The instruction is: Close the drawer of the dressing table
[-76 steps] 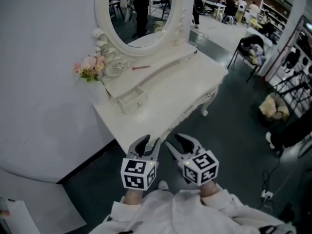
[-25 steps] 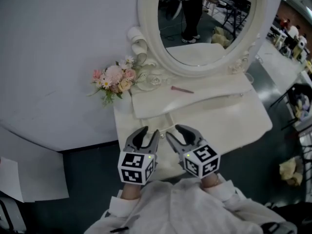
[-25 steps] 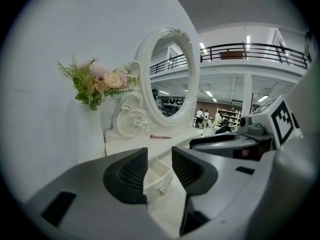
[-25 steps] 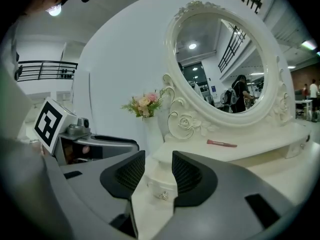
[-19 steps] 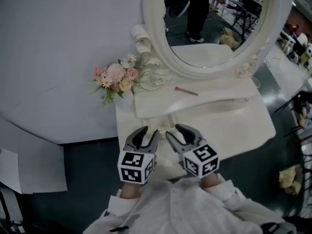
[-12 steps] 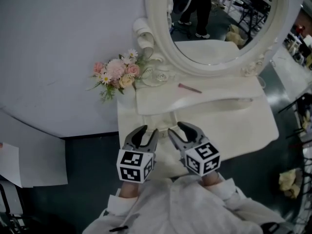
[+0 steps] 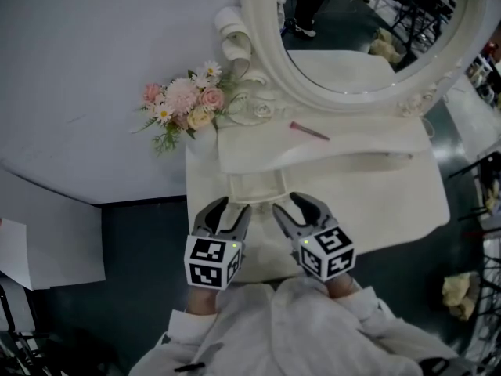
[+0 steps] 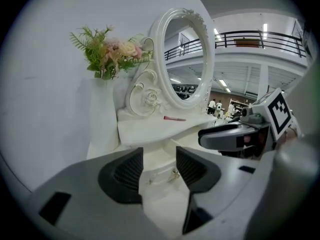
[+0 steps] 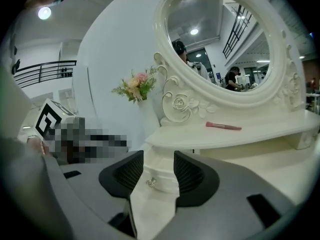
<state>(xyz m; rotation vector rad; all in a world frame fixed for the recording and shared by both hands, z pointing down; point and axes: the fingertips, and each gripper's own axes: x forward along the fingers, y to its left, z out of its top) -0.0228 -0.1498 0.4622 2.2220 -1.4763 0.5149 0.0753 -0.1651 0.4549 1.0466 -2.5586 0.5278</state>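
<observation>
Jaws on both grippers are opening, and nothing is pressed between either pair. We see the left gripper (image 7: 228, 210) and the right gripper (image 7: 295, 207) side by side at the near edge of the white dressing table (image 7: 376, 202). Each is topped by its marker cube, and both point away from us and somewhat downward.

Just beyond their tips stands the small white drawer (image 7: 252, 186) — pulled out toward us from under the raised curved shelf (image 7: 352, 143), its inside open to view. Each gripper view frames the drawer's front and its little metal knob (image 9: 150, 183) in the gap between the ribbed dark pads (image 8: 127, 171). Whether the tips touch that front we cannot tell.

On the shelf lies a slim pink stick (image 7: 310, 131), right of the drawer and farther off. Behind it rises the oval mirror in a carved white frame (image 7: 329, 96). A bunch of pink and cream flowers (image 7: 182, 108) stands at the table's far left corner — against the pale wall (image 7: 94, 53).
</observation>
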